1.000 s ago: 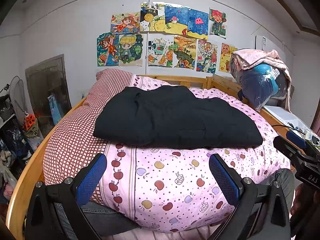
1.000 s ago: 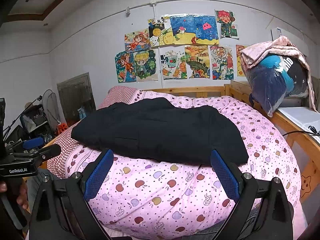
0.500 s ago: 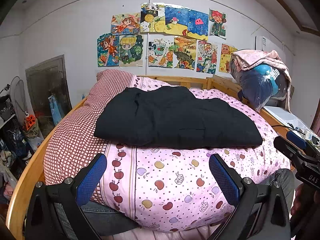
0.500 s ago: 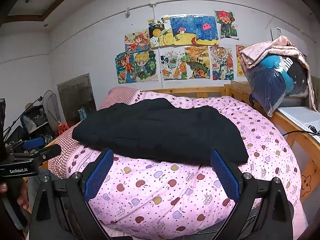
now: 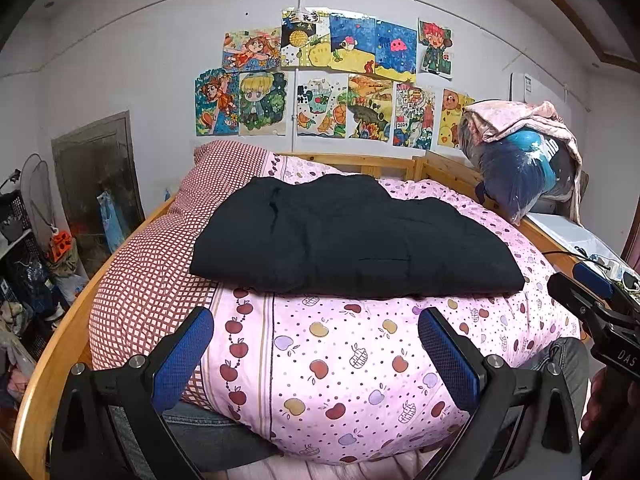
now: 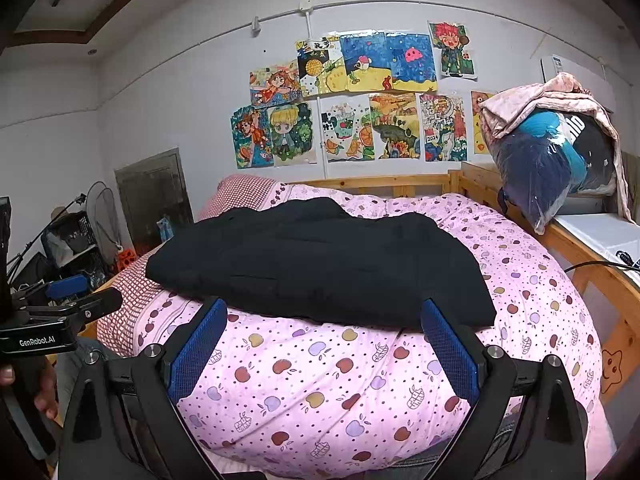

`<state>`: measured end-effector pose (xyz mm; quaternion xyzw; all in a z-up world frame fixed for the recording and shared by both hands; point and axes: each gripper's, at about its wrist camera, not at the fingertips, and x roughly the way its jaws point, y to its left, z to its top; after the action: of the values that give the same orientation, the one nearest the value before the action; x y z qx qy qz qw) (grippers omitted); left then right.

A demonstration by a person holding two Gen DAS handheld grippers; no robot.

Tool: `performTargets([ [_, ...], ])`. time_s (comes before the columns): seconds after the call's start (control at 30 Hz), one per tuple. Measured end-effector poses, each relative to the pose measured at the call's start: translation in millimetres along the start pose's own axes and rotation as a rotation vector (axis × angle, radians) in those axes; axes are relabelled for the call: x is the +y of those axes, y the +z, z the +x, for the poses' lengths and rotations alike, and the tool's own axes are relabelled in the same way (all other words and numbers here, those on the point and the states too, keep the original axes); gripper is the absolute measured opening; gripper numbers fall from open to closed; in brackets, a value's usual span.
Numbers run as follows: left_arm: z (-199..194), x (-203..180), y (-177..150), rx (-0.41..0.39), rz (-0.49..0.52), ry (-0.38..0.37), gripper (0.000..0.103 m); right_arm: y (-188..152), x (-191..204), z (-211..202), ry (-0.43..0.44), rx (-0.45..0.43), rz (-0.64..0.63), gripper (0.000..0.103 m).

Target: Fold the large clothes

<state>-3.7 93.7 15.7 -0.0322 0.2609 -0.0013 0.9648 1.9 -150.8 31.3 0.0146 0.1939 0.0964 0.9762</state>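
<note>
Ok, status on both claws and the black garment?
Left claw open, empty. Right claw open, empty. Black garment folded on pink quilt, untouched. Nothing in the way.

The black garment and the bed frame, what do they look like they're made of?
The black garment looks like thick, matte fabric, possibly padded, judging by its soft, puffy folds. The bed frame looks like light, unpainted wood, probably pine: pale yellow with visible knots and a faint sheen.

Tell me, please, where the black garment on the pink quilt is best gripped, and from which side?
Probably the near right corner of the black garment, approached from the foot of the bed: that hem lies flat and exposed on the pink quilt, nearest the open right tool.
</note>
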Motion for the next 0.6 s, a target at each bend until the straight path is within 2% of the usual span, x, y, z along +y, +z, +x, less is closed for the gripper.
performTargets([
  [0.6, -0.5, -0.3, -0.5, -0.002, 0.000, 0.001, 0.103, -1.3, 1.7, -0.9, -0.001, -0.001, 0.002, 0.095],
])
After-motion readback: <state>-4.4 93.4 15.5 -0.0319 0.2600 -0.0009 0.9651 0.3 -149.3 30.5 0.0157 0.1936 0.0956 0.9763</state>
